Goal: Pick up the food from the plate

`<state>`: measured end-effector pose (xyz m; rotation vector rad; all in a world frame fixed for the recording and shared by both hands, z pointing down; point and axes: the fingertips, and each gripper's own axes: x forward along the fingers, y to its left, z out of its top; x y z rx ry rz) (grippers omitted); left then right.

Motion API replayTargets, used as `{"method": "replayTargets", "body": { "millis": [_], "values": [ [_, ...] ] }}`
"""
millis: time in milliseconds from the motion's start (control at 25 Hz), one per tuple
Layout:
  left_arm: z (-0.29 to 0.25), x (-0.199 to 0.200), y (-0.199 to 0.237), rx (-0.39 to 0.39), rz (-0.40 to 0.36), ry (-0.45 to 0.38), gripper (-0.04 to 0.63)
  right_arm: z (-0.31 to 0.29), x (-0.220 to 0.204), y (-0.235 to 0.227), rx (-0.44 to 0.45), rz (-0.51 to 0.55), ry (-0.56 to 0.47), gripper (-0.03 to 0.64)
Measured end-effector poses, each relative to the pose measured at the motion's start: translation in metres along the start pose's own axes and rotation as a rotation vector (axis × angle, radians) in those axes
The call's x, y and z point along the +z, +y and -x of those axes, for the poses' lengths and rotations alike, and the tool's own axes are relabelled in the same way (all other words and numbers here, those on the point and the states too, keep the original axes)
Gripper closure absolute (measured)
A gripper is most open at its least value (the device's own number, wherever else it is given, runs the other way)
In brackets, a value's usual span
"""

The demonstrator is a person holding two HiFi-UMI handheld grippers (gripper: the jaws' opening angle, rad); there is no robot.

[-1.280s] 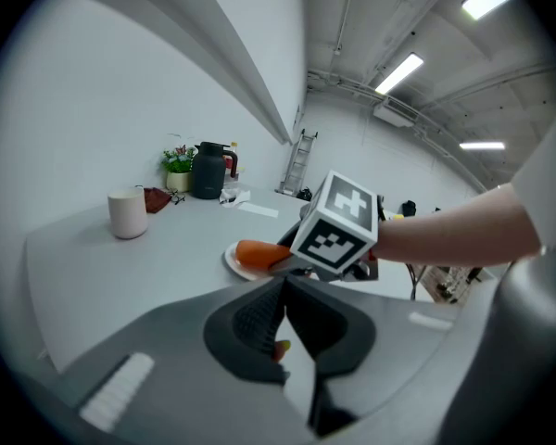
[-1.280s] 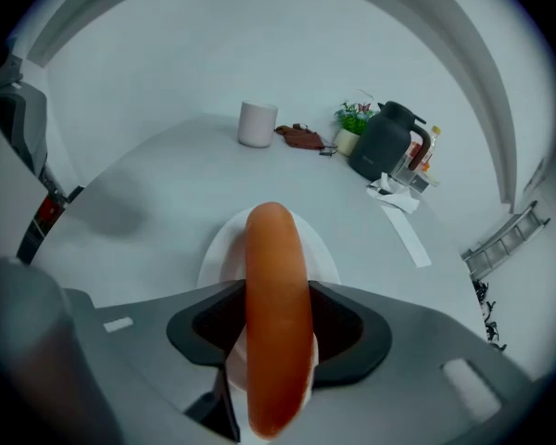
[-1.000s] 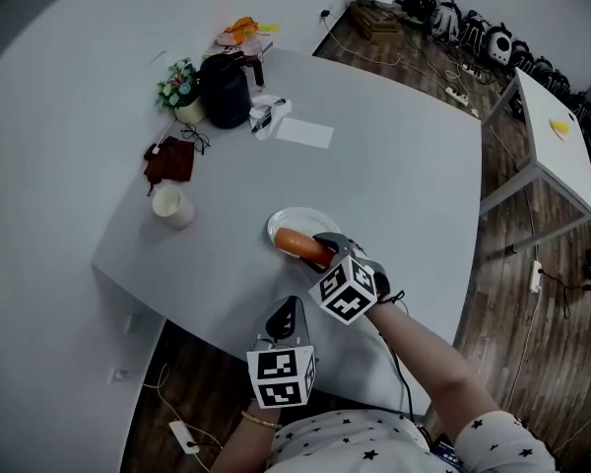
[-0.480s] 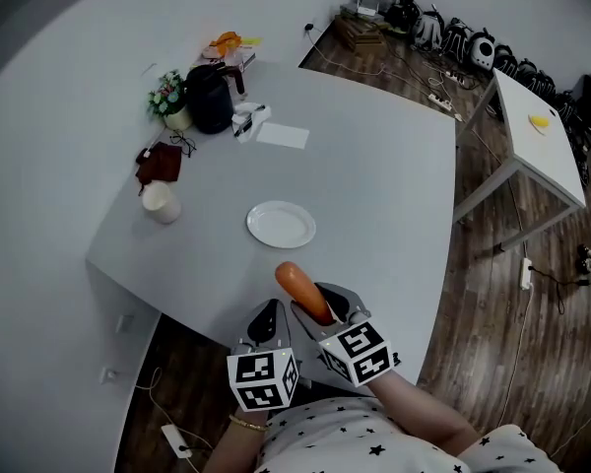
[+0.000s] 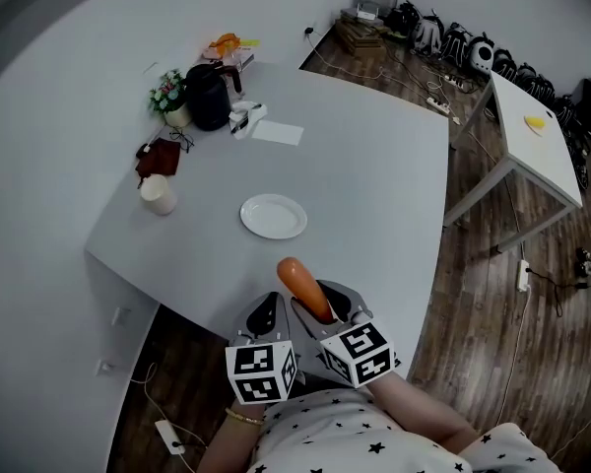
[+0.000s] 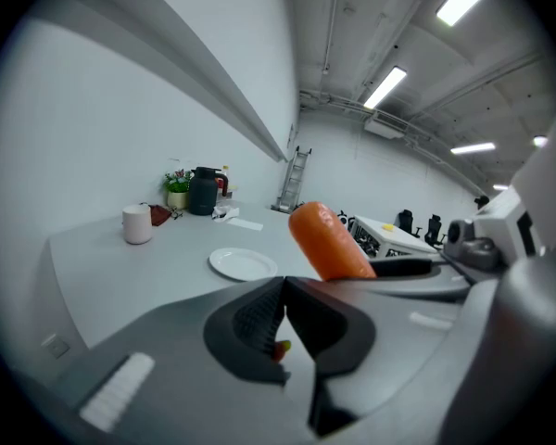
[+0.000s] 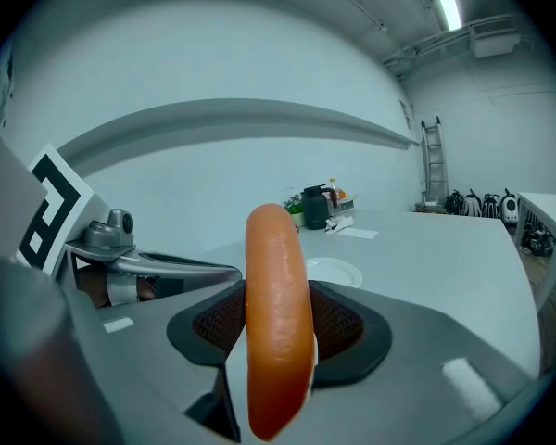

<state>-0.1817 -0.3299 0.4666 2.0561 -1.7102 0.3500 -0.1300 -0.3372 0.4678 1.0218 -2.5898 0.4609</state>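
An orange sausage (image 5: pixel 302 288) stands upright between the jaws of my right gripper (image 5: pixel 320 312), which is shut on it near the table's front edge. Seen from the right gripper view, the sausage (image 7: pixel 276 318) fills the centre between the dark pads. The white plate (image 5: pixel 273 216) lies bare on the grey table, well beyond the grippers; it also shows as a small white plate (image 7: pixel 332 272) behind the sausage. My left gripper (image 5: pixel 270 320) sits beside the right one, jaws shut with nothing in them. From the left gripper view, the sausage (image 6: pixel 326 241) rises at right and the plate (image 6: pixel 243 263) lies ahead.
A white cup (image 5: pixel 158 194), a brown pouch (image 5: pixel 158 157), a potted plant (image 5: pixel 169 97), a black kettle (image 5: pixel 208 96) and a paper sheet (image 5: pixel 278 132) stand at the table's far left. A second white table (image 5: pixel 533 134) is at right, with cables on the wood floor.
The right gripper has lifted the sausage off the plate and drawn it back toward the body, beside the left gripper. The plate is left bare.
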Motion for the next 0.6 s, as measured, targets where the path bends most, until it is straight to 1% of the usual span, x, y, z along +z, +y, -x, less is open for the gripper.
{"method": "replayTargets", "body": {
  "millis": [320,600],
  "values": [
    [0.001,0.0026,-0.0029,0.002,-0.02,-0.003,0.588,0.0034,0.0054,-0.0054,-0.01,-0.019,-0.031,0.413],
    [-0.0005,0.006,-0.0032,-0.001,-0.03,-0.002,0.588,0.0026,0.0103,-0.0077,-0.016,-0.023,-0.032,0.412]
  ]
}}
